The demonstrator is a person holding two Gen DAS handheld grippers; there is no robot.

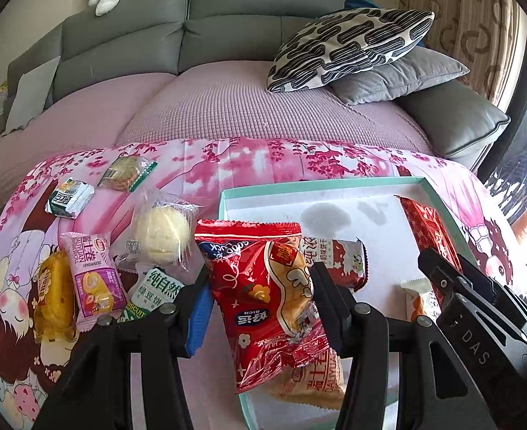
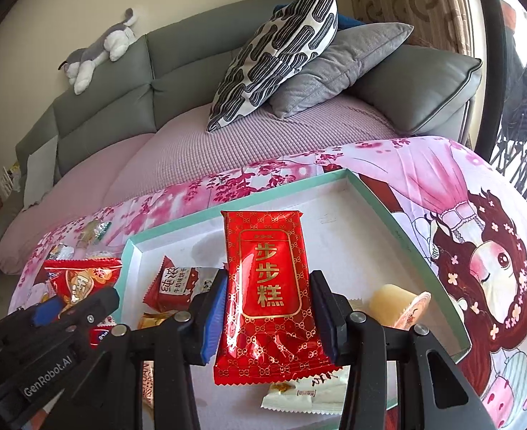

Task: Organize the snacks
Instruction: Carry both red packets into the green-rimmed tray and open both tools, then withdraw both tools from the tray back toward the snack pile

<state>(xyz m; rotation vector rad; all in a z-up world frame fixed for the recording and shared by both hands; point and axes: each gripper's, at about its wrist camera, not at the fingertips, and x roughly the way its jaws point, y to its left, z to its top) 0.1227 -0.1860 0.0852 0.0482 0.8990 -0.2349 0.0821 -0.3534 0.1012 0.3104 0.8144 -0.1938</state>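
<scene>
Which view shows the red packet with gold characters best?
The right wrist view: the red packet faces the camera, held in the right claw. The left wrist view shows only its edge behind that claw.

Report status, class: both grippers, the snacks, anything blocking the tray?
Left gripper shut on red bun packet. Right gripper shut on red cake packet. Both over teal tray; snacks already inside, open floor left.
</scene>
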